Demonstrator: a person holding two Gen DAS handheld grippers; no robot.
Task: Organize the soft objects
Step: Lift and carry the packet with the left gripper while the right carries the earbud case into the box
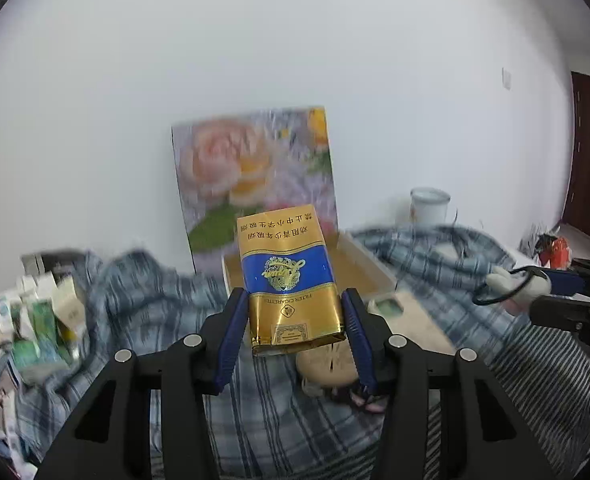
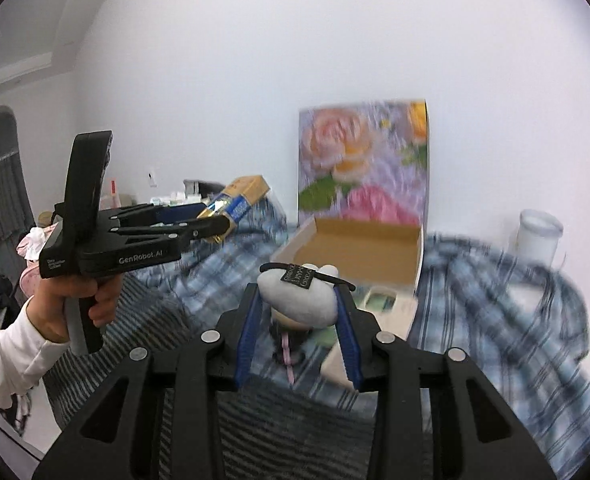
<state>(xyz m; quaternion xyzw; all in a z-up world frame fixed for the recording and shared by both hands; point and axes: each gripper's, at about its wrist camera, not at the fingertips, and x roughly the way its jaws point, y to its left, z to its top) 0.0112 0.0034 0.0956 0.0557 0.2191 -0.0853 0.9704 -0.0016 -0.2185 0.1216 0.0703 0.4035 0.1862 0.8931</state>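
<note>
My left gripper (image 1: pixel 293 304) is shut on a gold and blue cigarette pack (image 1: pixel 289 276) and holds it up above the bed; the pack also shows in the right wrist view (image 2: pixel 235 204). My right gripper (image 2: pixel 297 300) is shut on a grey-white plush toy (image 2: pixel 299 298) with a black cord and tag. An open cardboard box (image 2: pixel 359 252) lies on the plaid cloth just beyond both grippers. The plush shows at the right edge of the left wrist view (image 1: pixel 519 284).
A flower picture (image 2: pixel 365 160) leans on the white wall behind the box. A white cup (image 2: pixel 539 236) stands at the right. Plaid bedding (image 2: pixel 495 320) covers the surface. Several small boxes (image 1: pixel 39 320) are piled at the left. A round beige item (image 1: pixel 327 364) lies below the pack.
</note>
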